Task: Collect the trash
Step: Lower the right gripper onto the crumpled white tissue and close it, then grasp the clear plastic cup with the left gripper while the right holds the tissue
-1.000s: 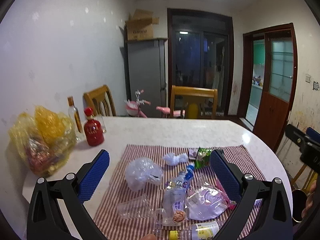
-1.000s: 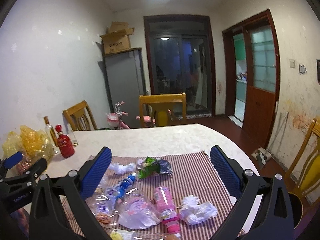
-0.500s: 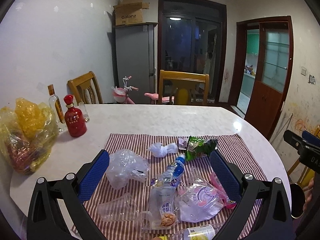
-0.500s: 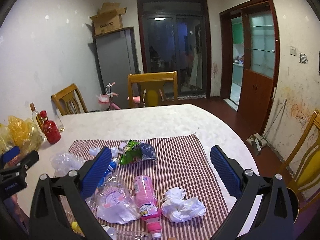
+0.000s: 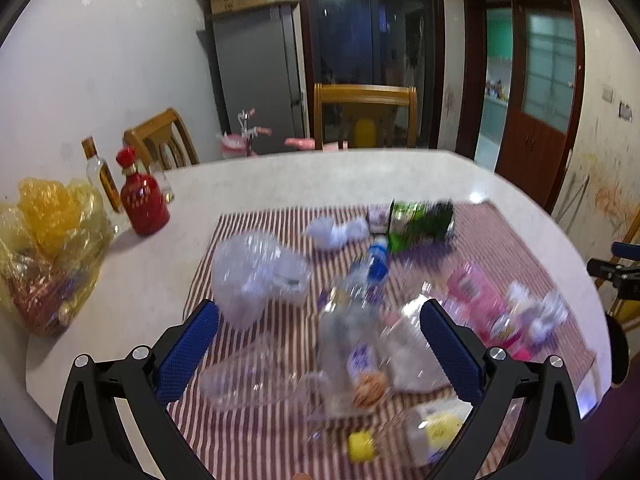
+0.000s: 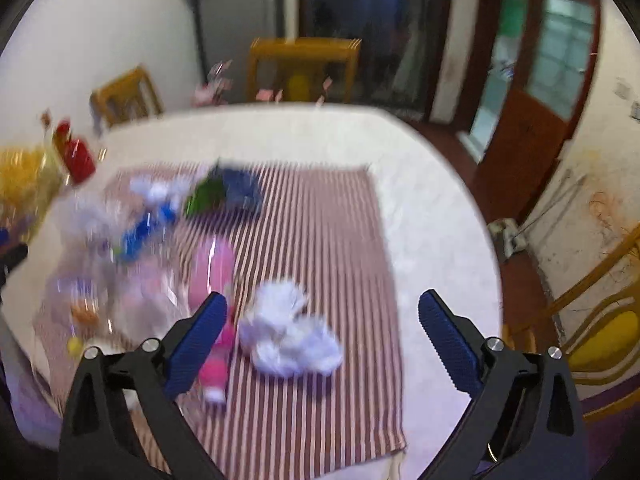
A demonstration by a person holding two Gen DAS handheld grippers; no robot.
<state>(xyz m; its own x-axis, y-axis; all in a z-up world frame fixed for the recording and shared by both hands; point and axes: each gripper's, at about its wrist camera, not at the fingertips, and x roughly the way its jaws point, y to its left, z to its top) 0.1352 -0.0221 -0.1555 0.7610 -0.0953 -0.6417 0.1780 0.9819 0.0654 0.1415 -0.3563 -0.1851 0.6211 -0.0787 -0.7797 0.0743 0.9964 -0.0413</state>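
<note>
Trash lies on a red-striped cloth [image 5: 276,432] on a pale table: a crumpled clear bag [image 5: 256,276], a clear bottle with a blue label [image 5: 370,266], a green wrapper [image 5: 420,220], a pink bottle [image 6: 210,276], crumpled white tissue [image 6: 288,332] and a yellow-capped bottle [image 5: 416,428]. My left gripper [image 5: 320,348] is open and empty above the clear plastic pieces. My right gripper [image 6: 322,338] is open and empty, just above the white tissue. Both views are blurred.
A yellow plastic bag [image 5: 44,248], a red bottle [image 5: 142,198] and a clear glass bottle [image 5: 102,174] stand at the table's left. Wooden chairs [image 5: 364,120] stand behind it and one [image 6: 600,320] at the right. The table edge [image 6: 452,208] curves at the right.
Both grippers have tilted down and moved closer to the table. The trash now fills more of both views, and the right gripper has come over the white tissue.
</note>
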